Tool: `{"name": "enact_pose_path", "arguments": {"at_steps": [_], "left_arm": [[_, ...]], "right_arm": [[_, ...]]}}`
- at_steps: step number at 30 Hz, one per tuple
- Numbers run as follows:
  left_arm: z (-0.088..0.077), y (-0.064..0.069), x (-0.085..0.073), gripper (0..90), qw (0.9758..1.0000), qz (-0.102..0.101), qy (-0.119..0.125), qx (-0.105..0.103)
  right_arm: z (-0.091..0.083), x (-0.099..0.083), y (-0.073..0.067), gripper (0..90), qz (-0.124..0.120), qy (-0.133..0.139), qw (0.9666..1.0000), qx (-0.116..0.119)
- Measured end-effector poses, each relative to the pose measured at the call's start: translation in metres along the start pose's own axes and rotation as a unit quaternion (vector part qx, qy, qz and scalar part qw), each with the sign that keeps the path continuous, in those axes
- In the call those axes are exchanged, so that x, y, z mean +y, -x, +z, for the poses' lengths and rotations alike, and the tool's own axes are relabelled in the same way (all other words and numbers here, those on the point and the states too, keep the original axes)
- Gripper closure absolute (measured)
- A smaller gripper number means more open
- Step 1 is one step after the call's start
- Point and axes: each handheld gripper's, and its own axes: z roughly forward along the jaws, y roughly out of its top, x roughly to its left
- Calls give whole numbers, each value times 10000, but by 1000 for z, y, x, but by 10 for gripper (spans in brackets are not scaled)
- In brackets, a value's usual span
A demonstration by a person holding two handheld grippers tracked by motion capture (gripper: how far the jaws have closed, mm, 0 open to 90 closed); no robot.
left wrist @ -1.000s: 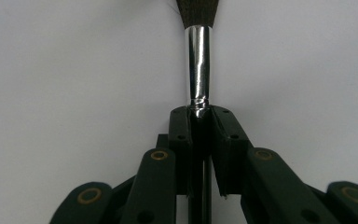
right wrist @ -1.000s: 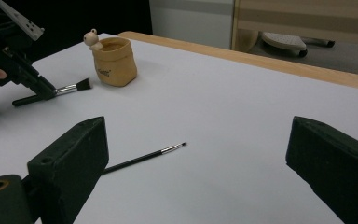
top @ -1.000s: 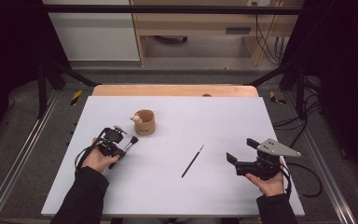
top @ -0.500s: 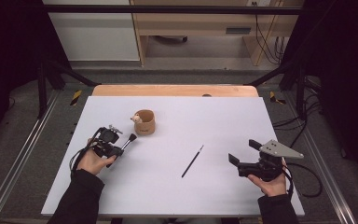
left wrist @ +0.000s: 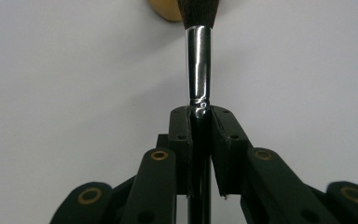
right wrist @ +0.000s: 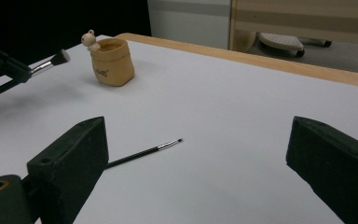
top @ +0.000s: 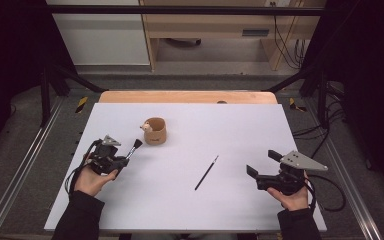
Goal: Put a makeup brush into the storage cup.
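Observation:
My left gripper (top: pixel 121 161) is shut on a makeup brush (top: pixel 133 148) with a black handle, silver ferrule (left wrist: pixel 198 65) and dark bristles that point toward a tan cup (top: pixel 155 131). The brush hangs above the table, just left of the cup. The cup (right wrist: pixel 111 61) has a small animal figure on its rim. A thin black brush (top: pixel 206 172) lies flat on the white table (top: pixel 230 125) near the middle. My right gripper (top: pixel 263 164) stands open at the right, its jaws wide either side of the thin brush (right wrist: pixel 144 152) in the right gripper view.
A wooden strip (top: pixel 187 97) runs along the table's far edge. Metal rails (top: pixel 25 165) flank the table on both sides. Cables (top: pixel 330 190) trail from the right gripper. A desk and cabinet stand beyond the table.
My left gripper has moved left and toward the near edge, lifting the makeup brush a little. The right gripper has stayed where it was.

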Motion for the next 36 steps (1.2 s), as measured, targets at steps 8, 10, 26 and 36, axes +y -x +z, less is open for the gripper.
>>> {"name": "enact_pose_path", "arguments": {"at_steps": [8,10,26,36], "left_arm": [[-12,6,-9,786,9988,-60,495,1],[-15,8,-10,786,9983,-63,587,19],[-35,27,-19,786,9901,-126,1382,194],[-42,37,-19,786,9834,-203,1786,254]], "right_arm": [[1,0,-1,69,121,20,9999,62],[1,0,-1,65,157,34,9999,62],[6,4,-8,55,273,70,9996,71],[12,10,-17,55,335,119,9992,170]]}}
